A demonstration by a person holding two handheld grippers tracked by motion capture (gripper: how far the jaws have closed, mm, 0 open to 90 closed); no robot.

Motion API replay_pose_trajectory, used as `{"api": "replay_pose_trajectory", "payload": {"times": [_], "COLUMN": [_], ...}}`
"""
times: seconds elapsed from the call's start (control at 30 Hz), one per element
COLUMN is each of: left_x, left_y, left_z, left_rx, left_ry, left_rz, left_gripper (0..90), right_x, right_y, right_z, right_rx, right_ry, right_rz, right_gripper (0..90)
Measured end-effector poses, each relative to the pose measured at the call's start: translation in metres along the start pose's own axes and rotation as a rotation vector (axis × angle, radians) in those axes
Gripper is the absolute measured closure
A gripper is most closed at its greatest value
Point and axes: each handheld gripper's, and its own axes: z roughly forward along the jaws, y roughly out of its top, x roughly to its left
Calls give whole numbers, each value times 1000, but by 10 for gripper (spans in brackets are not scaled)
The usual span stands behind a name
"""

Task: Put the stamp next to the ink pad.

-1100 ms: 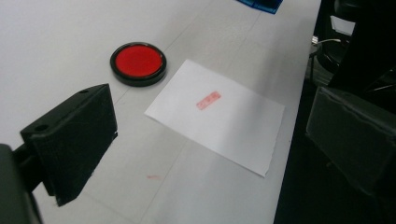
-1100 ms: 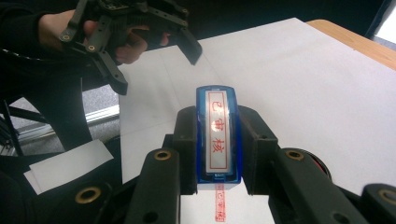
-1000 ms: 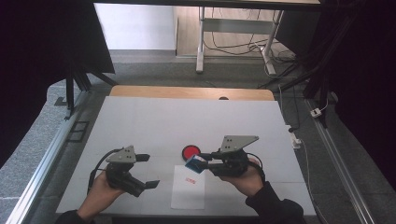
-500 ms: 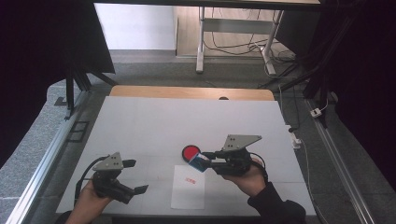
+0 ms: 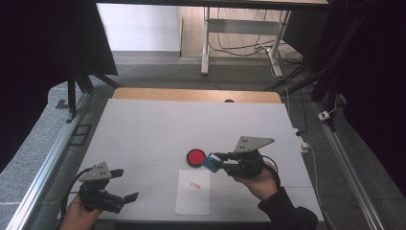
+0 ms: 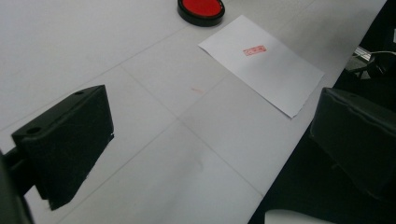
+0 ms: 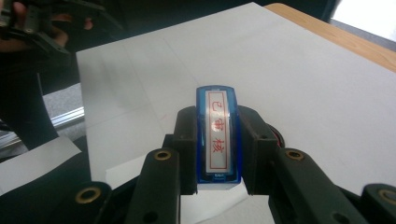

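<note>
My right gripper (image 5: 216,161) is shut on a blue stamp (image 5: 209,164), held just right of the round red ink pad (image 5: 196,156) and above the table. In the right gripper view the stamp (image 7: 218,133) sits upright between the jaws, its label with red characters facing the camera. A white paper sheet (image 5: 193,194) with a small red stamp mark (image 5: 195,185) lies at the near edge, below the pad. My left gripper (image 5: 125,184) is open at the near left corner, holding nothing. Its view shows the paper (image 6: 268,70), the mark (image 6: 254,50) and the pad (image 6: 201,7) ahead.
The white table top (image 5: 158,129) has a wooden strip (image 5: 191,94) along its far edge. A metal rail (image 5: 45,167) runs along the left side and another (image 5: 352,177) along the right. Cables lie on the floor (image 5: 306,139) beyond the right edge.
My left gripper has drawn back to the left, toward the near left corner, still open. The right gripper with the stamp has stayed nearly still by the ink pad.
</note>
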Motion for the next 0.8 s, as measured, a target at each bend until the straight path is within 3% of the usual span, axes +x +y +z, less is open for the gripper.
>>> {"api": "replay_pose_trajectory", "payload": {"times": [0.2,0.4,0.8], "left_x": [2,2,2], "left_y": [-8,-12,-14], "left_z": [-8,-14,-16], "left_rx": [2,3,17], "left_ry": [41,89,113], "left_rz": [-34,-34,-49], "left_gripper": [0,0,0], "right_x": [-7,-15,-38], "right_y": [-4,-8,-21], "right_z": [-5,-9,-14], "right_rx": [5,21,78], "right_ry": [-41,-89,-216], "right_rz": [13,26,56], "right_gripper": [708,708,708]}}
